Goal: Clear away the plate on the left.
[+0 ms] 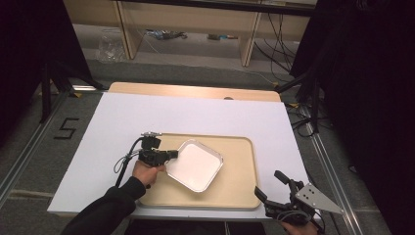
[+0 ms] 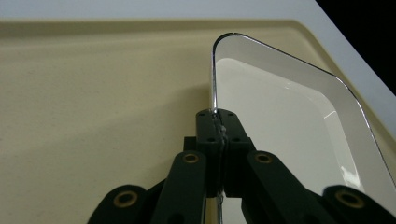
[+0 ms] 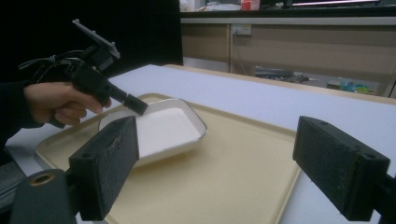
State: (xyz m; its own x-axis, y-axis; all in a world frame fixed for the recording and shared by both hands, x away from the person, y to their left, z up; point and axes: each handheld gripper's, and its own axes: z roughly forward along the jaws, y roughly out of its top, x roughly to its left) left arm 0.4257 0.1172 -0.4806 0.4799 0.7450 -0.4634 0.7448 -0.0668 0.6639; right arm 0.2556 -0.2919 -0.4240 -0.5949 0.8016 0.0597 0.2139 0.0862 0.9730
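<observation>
Left gripper (image 1: 172,154): jaws closed tight on the rim of the white dish (image 1: 195,164); in the left gripper view the thin rim edge is pinched between the pads (image 2: 233,128).
White dish: shallow, rounded-square, empty; on the beige tray (image 1: 241,192), left of the tray's middle, turned cornerwise to the tray's edges.
Reason for grip: rim is the one thin edge fit for the pads; a hold at the near-left side likely serves to drag or lift the dish across the tray.
Dish attitude: appears flat on the tray in the right gripper view (image 3: 163,128); slight lift at the gripped side cannot be ruled out.
Right gripper (image 1: 268,185): jaws wide apart, nothing between them; at the tray's near-right corner, well apart from the dish, apparently on standby.
Tray: on the white table top (image 1: 122,117), near its front edge.
Writing: "5" in black tape on the floor (image 1: 66,128), left of the table.
Brands, labels on dish, tray: none legible.
</observation>
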